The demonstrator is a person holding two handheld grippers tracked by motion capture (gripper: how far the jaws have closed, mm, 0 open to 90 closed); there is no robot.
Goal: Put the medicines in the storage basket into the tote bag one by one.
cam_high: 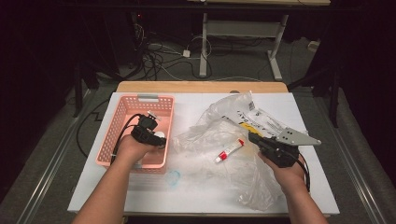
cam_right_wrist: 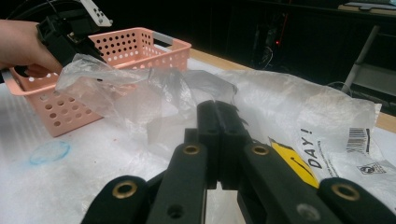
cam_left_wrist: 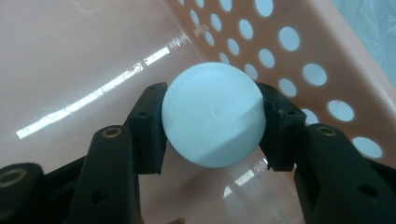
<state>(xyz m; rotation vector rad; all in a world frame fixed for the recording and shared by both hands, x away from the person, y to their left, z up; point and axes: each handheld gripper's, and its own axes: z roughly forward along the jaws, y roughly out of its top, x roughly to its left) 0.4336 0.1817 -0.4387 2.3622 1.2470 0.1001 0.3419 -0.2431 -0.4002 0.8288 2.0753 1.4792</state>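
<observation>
Left gripper (cam_left_wrist: 212, 116) sits inside the basket (cam_high: 122, 109), jaws partly closed with both pads pressed against a white cap (cam_left_wrist: 213, 114), near the basket's perforated wall. Right gripper (cam_right_wrist: 219, 135) lies well right of the basket, jaws fully closed on the edge of the clear bag (cam_high: 219, 135). A tube (cam_high: 229, 151) lies under the bag's film, between the basket and the right gripper.

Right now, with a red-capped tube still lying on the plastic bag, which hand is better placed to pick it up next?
Right, probably. The right gripper sits shut on the plastic bag, close beside the tube. The left gripper is down in the pink basket, jaws around a white round cap.
</observation>
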